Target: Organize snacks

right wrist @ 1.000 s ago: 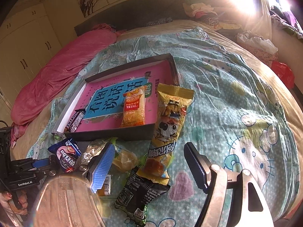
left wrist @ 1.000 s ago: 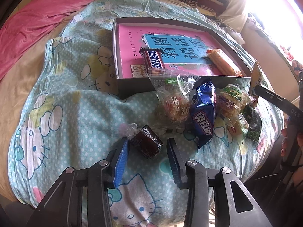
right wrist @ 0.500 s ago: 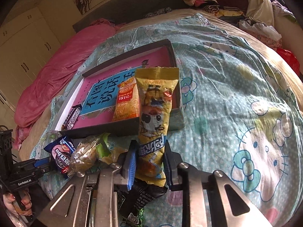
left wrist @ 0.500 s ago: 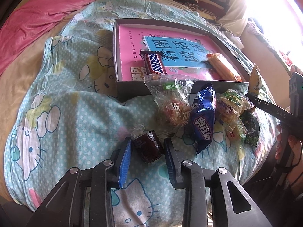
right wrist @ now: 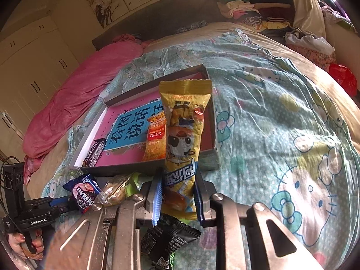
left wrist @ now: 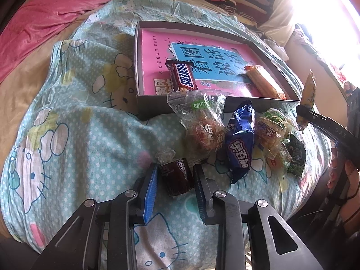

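Note:
My left gripper is shut on a small dark brown wrapped snack low over the bedspread. My right gripper is shut on a tall yellow snack packet and holds it upright above the bed, in front of the grey box. That box has a pink and blue bottom and holds a Snickers bar and an orange snack packet. A clear packet of cakes, a blue packet and a green-labelled packet lie before the box.
A black packet lies on the bedspread under my right gripper. A pink quilt lies along the bed's left side. Piled clothes sit at the head. The Hello Kitty bedspread stretches to the right of the box.
My left gripper closed on the dark brown snack. My right gripper closed on the yellow packet and lifted it upright off the bed.

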### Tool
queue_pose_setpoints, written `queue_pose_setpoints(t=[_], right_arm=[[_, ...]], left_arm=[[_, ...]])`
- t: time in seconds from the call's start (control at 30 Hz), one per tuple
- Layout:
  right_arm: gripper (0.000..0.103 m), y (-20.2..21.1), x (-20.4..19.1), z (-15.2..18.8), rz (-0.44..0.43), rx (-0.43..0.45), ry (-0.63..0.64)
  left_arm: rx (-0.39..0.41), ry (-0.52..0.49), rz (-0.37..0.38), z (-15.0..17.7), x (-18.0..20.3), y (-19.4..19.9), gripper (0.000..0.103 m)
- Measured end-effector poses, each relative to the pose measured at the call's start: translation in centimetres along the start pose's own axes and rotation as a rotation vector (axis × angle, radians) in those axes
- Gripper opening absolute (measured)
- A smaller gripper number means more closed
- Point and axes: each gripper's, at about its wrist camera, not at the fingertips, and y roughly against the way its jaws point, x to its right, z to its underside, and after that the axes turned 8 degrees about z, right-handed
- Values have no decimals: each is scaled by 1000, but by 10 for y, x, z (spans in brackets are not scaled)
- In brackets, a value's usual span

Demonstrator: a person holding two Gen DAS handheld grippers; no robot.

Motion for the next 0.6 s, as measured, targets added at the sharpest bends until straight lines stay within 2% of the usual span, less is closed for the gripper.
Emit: queue_pose_setpoints(t=[0.37, 0.6], right_arm=[[25, 10, -7, -4, -22, 46, 33], [25, 19, -24, -5, -5, 91, 116]], left_arm=[[56, 16, 16, -3, 1, 20, 32], [118, 26, 4, -8, 0, 34, 32]])
